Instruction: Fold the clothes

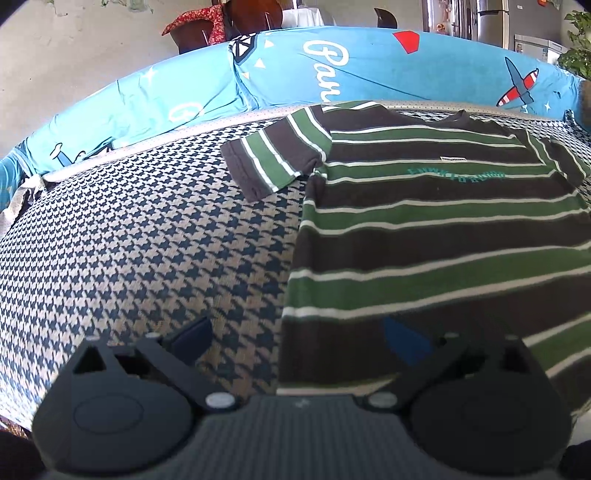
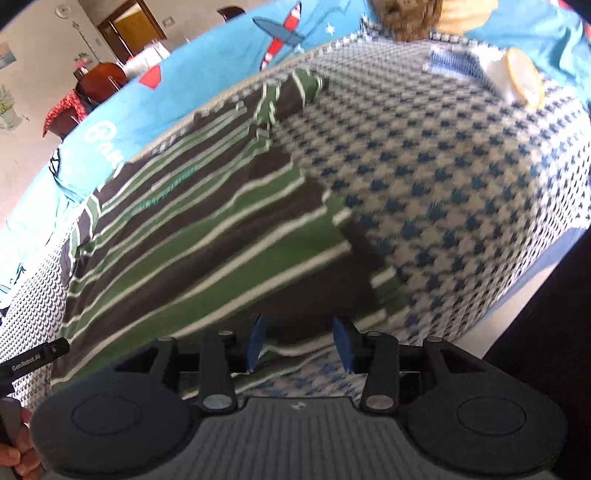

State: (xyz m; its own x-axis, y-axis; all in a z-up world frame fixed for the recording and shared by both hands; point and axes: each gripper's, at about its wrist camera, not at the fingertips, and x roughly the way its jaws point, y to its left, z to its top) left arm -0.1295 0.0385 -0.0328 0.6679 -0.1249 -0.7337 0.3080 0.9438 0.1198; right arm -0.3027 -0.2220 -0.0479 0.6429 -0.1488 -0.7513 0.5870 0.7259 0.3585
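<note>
A brown, green and white striped T-shirt (image 1: 424,229) lies flat on a houndstooth-covered table (image 1: 129,240), collar at the far side, left sleeve spread out. My left gripper (image 1: 299,339) is open wide over the shirt's near left edge, one blue pad (image 1: 402,341) above the fabric, the other over the table cover. In the right wrist view the shirt (image 2: 207,229) lies ahead and to the left. My right gripper (image 2: 301,341) is open, its blue pads (image 2: 341,343) astride the shirt's near right hem corner. The view is blurred by motion.
A blue printed cloth (image 1: 258,74) hangs behind the table. A white and yellow object (image 2: 521,77) and a brown furry thing (image 2: 406,18) sit at the table's far right. The table's right edge (image 2: 517,280) drops off nearby. Chairs (image 1: 221,22) stand beyond.
</note>
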